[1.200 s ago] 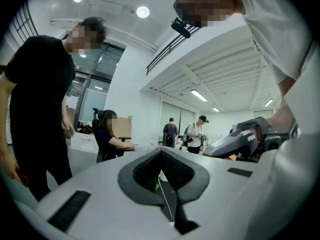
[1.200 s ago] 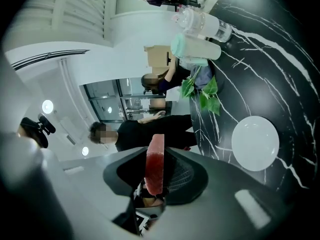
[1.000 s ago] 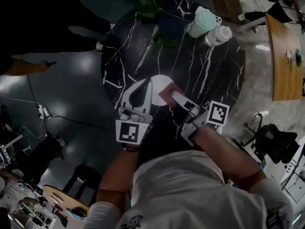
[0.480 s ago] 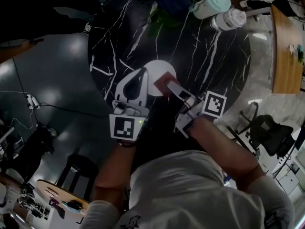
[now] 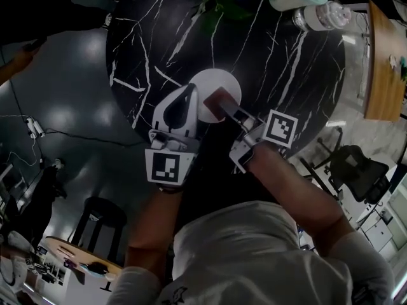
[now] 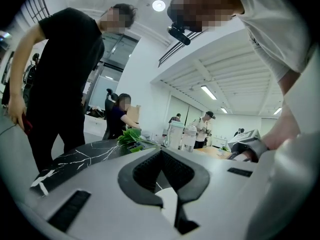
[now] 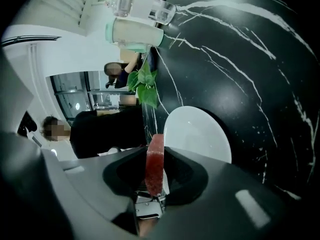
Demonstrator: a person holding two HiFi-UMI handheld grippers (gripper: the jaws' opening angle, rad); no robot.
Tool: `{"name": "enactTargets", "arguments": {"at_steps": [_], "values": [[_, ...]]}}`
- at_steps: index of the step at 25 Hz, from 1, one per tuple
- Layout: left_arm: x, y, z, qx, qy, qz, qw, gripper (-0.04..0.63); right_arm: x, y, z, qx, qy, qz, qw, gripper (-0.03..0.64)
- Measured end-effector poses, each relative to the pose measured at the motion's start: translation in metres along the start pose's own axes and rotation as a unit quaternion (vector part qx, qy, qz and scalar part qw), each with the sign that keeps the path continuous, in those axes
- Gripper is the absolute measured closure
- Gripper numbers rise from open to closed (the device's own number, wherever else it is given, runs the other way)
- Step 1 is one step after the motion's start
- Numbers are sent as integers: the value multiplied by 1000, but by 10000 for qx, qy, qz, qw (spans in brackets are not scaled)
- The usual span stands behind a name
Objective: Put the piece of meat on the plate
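Note:
A flat reddish piece of meat stands on edge between the jaws of my right gripper, which is shut on it. In the right gripper view the meat sticks up past the right gripper, with the white plate just beyond and below. The plate lies bare on the round black marbled table. My left gripper hovers over the plate's left rim, its tips together and nothing held. In its own view the left gripper shows meeting tips.
At the table's far side stand a mint-lidded container, a clear bottle and a green leafy sprig. A person in black stands by the table. A wooden desk and an office chair are at the right.
Both grippers have sunk toward the table and plate. The meat stays clamped in the right gripper, still at the plate's near edge. The left gripper stays shut.

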State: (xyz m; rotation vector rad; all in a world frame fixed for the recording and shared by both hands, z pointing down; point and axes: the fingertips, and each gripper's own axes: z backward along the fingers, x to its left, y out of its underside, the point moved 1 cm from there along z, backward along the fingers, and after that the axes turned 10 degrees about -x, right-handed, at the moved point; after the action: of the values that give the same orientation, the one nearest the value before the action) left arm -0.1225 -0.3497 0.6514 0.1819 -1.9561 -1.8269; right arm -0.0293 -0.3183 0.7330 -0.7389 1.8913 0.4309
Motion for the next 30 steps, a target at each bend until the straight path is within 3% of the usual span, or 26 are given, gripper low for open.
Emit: {"name": "enactTargets", "arguments": {"at_steps": [10,23,30], "values": [[13,20,4,44,-76,140,9999,589,-27,0,-17,-13,450,45,9990,529],[29,29,5,95,-112,318,9994,589,-31,-1,-33,7,766,281,9967,528],[29,26,3,89,-62,443,9990,589,-27,-1,-35,-3,933,83,9956,526]]}}
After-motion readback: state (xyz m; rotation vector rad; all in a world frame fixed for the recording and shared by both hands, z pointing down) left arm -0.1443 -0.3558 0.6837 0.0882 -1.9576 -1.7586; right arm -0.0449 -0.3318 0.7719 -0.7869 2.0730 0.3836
